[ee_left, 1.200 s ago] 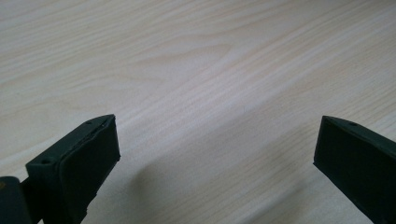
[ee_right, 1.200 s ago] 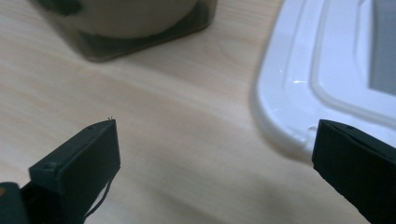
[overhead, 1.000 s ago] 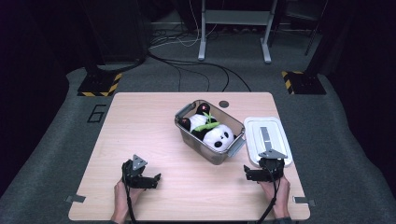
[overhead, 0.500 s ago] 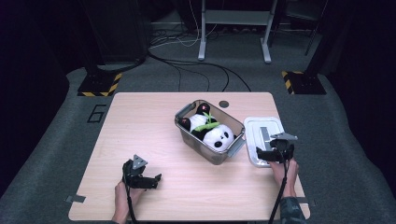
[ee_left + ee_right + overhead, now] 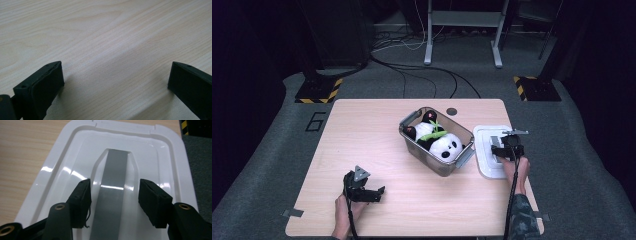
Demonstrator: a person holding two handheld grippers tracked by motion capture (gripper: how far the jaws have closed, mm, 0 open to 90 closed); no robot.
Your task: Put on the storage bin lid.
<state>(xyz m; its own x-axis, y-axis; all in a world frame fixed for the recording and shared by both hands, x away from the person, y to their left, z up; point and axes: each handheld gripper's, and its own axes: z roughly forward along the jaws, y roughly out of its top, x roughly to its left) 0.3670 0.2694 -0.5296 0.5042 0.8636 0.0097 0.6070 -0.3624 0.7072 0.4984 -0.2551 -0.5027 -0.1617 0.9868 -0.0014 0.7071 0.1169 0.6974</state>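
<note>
While the white plastic lid (image 5: 75, 162) with its flat grey handle strip (image 5: 112, 192) lies on the table at the right of the high view, the right gripper (image 5: 507, 148) sits directly over it. In the right gripper view the two black jaws straddle the grey strip, one on each side; they have just been closing, yet a gap shows between each pad and the strip, so nothing is clamped yet. The lid (image 5: 486, 150) rests flat, just to the right of the clear plastic bin (image 5: 412, 142), with one of the bin's grey latches close to the lid's left edge.

Inside the bin lies a black-and-white plush panda (image 5: 443, 146) with a bit of green on it, its head toward the lower right of the bin. Further left and lower in the high view, the left gripper (image 5: 373, 193) rests on the pale wooden table (image 5: 362, 130), well apart from the bin; in the left gripper view its jaws stand wide apart with bare wood grain between them. A small dark round disc (image 5: 452, 111) sits near the table's upper edge behind the bin.

I judge the step in hand to be taking hold of the lid by its handle. The next move calls for bringing the pads fully against the strip's sides, then lifting the lid level and carrying it left over the bin without tipping it or catching the latch.
</note>
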